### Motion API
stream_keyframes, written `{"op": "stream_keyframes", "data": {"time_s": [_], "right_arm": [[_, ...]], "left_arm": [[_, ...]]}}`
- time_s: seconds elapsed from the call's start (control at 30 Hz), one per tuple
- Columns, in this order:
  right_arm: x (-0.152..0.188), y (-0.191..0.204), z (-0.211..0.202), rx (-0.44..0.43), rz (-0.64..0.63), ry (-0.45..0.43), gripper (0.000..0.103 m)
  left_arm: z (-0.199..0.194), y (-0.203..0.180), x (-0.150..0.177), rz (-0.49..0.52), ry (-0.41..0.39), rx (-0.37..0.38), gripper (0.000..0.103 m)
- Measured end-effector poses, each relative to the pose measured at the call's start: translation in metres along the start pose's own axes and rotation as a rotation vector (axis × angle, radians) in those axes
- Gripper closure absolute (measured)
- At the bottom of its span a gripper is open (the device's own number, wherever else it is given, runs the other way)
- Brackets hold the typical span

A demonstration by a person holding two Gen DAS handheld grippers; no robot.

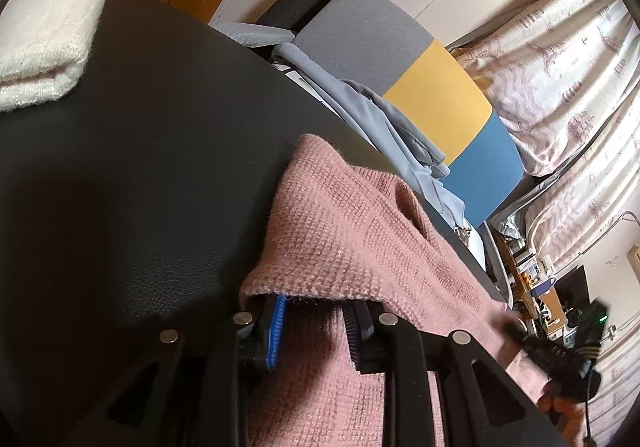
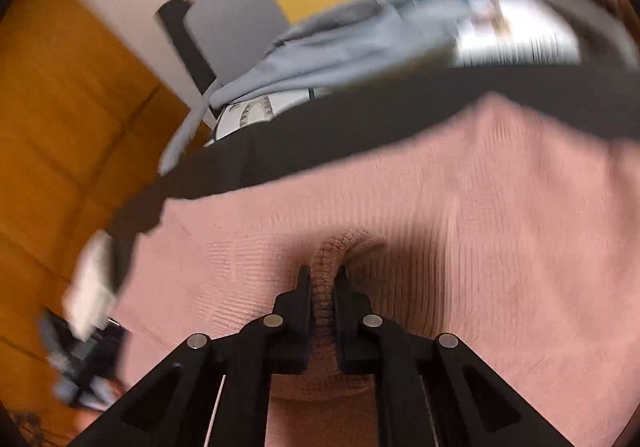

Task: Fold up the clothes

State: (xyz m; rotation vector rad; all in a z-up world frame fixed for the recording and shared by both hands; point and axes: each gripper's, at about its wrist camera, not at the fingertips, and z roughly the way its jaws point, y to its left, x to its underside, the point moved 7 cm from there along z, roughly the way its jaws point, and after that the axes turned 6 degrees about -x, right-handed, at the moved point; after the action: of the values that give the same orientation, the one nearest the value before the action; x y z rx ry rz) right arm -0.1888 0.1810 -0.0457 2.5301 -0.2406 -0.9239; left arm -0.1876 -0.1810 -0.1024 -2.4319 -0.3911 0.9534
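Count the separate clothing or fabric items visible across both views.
3: a pink knit on the black table, a folded white knit at its far corner, and a grey-blue garment draped beyond the edge. More may be hidden.

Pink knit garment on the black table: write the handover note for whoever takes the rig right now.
Right gripper: shut on a pinched ridge of the pink knit garment.
Left gripper: jaws partly apart, the garment's edge draped over and between them; whether the pads press on it cannot be told.
Garment: spread over the near part of the black table, one flap turned up by the left gripper.
Done: a white towel lies folded at the table's far corner.
Left: finish folding the pink garment. A grey-blue garment hangs over the chair behind the table, not yet folded.
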Motion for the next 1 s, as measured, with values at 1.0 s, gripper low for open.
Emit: {"op": "stream_keyframes", "data": {"time_s": [1.0], "right_arm": [[0.032,0.009,-0.020,0.103,-0.198,-0.056,0.077]], "left_arm": [[0.006,-0.048,0.012,0.275,-0.002,-0.258,0.077]]}}
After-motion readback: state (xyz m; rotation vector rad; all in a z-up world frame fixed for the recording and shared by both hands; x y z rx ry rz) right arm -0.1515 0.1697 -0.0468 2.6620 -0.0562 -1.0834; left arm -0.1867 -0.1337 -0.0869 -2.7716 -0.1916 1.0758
